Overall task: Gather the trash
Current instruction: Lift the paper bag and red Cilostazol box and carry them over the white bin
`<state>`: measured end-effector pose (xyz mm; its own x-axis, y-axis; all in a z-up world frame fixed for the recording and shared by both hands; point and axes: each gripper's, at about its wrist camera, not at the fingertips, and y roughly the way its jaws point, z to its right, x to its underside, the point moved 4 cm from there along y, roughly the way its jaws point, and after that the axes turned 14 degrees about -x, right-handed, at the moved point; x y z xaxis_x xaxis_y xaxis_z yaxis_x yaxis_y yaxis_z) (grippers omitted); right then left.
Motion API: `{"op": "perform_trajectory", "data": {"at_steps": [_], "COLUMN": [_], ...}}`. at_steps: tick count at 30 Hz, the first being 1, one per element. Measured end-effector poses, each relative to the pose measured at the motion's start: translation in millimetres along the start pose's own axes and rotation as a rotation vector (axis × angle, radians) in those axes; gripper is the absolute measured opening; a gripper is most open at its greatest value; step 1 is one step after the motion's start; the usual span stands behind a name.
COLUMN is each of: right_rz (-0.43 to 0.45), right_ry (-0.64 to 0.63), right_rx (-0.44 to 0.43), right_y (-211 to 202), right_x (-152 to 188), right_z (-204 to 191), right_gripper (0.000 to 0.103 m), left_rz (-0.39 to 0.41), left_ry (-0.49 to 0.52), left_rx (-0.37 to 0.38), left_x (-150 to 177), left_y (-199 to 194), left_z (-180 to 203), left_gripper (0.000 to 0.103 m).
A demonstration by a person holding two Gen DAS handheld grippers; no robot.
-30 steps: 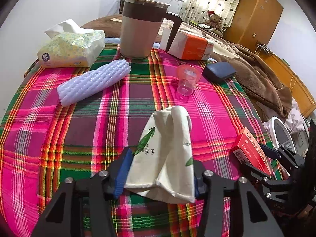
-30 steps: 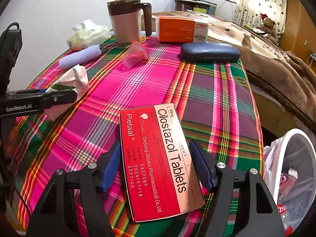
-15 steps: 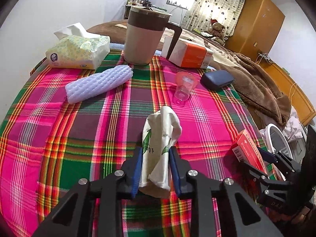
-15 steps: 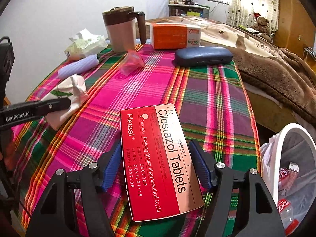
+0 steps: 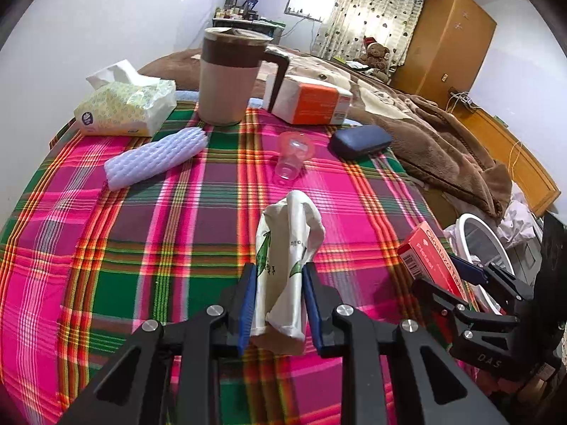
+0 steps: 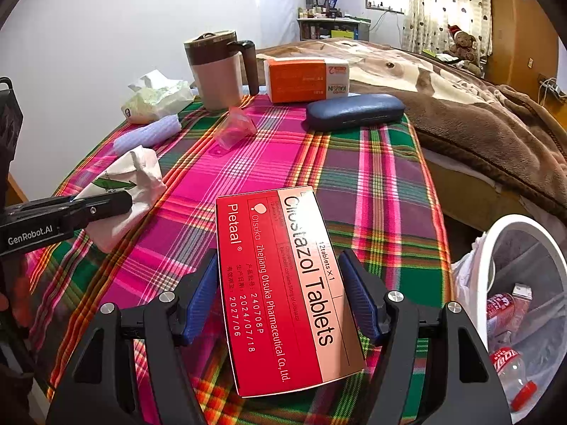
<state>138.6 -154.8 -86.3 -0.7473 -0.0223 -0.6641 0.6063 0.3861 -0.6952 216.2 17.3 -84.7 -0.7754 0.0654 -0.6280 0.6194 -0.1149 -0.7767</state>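
My left gripper is shut on a crumpled white paper cup with green leaf print and holds it just above the plaid tablecloth; the cup also shows in the right wrist view. My right gripper grips a red Cilostazol tablet box between its blue pads, above the table's right front corner; the box also shows in the left wrist view. A white bin with a bag liner stands on the floor at the right and holds bottles.
On the table stand a lidded mug, a tissue pack, an orange-and-white box, a dark glasses case, a lilac foam sleeve and a fallen clear plastic cup. A brown blanket lies on the bed behind.
My left gripper closed on the paper cup, squashing it narrow, and lifted it slightly. The right gripper kept its hold on the red box and rose a little.
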Motion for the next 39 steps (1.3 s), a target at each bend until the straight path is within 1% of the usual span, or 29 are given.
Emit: {"op": "perform_trajectory", "data": {"at_steps": [5, 7, 12, 23, 28, 33, 36, 39], "right_rz": [0.026, 0.04, 0.073, 0.134, 0.158, 0.184, 0.19, 0.189], "right_ry": [0.004, 0.002, 0.006, 0.033, 0.061, 0.096, 0.123, 0.15], "right_rx": [0.015, 0.038, 0.075, 0.161, 0.203, 0.252, 0.282, 0.307], "right_y": [-15, -24, -45, -89, -107, -127, -138, -146], "right_x": [0, 1, 3, 11, 15, 21, 24, 29], "right_z": [5, 9, 20, 54, 77, 103, 121, 138], "right_gripper": [0.069, 0.069, 0.069, 0.069, 0.069, 0.069, 0.069, 0.069], "left_rz": [0.025, 0.04, 0.074, 0.114, 0.138, 0.13, 0.118, 0.118], "left_ry": [0.02, 0.035, 0.075, 0.15, 0.199, 0.241, 0.265, 0.293], "left_rx": [0.016, 0.017, 0.045, 0.098, 0.121, 0.166, 0.208, 0.223], "left_x": [2, 3, 3, 7, 8, 10, 12, 16], "left_y": [-12, -18, -32, -50, -55, -55, -54, -53], "left_z": [16, 26, 54, 118, 157, 199, 228, 256], "left_gripper": [0.027, 0.027, 0.027, 0.027, 0.027, 0.027, 0.028, 0.028]}}
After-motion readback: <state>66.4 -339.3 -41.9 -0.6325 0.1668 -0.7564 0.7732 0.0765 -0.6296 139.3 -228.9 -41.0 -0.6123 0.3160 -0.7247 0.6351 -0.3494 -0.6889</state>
